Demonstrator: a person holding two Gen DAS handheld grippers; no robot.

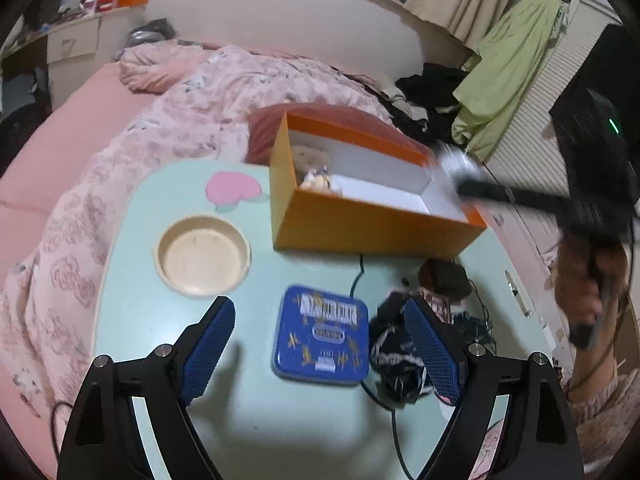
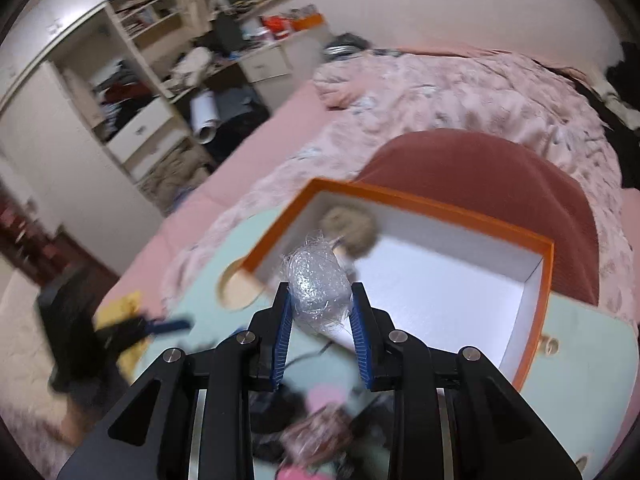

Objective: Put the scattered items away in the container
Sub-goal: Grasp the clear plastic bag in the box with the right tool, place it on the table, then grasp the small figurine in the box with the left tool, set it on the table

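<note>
The right tool (image 2: 320, 304) grips a crumpled plastic wad (image 2: 316, 284) just before the orange box (image 2: 536, 320); next, release inside. The left tool (image 1: 320, 348), wide and empty, hovers over the blue tin (image 1: 322, 336).

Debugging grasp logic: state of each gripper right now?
Left gripper: open, holding nothing.
Right gripper: shut on crumpled clear plastic wrap ball.

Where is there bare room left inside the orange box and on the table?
Inside the orange box, the white floor right of the plush toy is bare. On the table, free patches lie between round dish and blue tin. Crowded: the tangled pile right of the tin.
</note>
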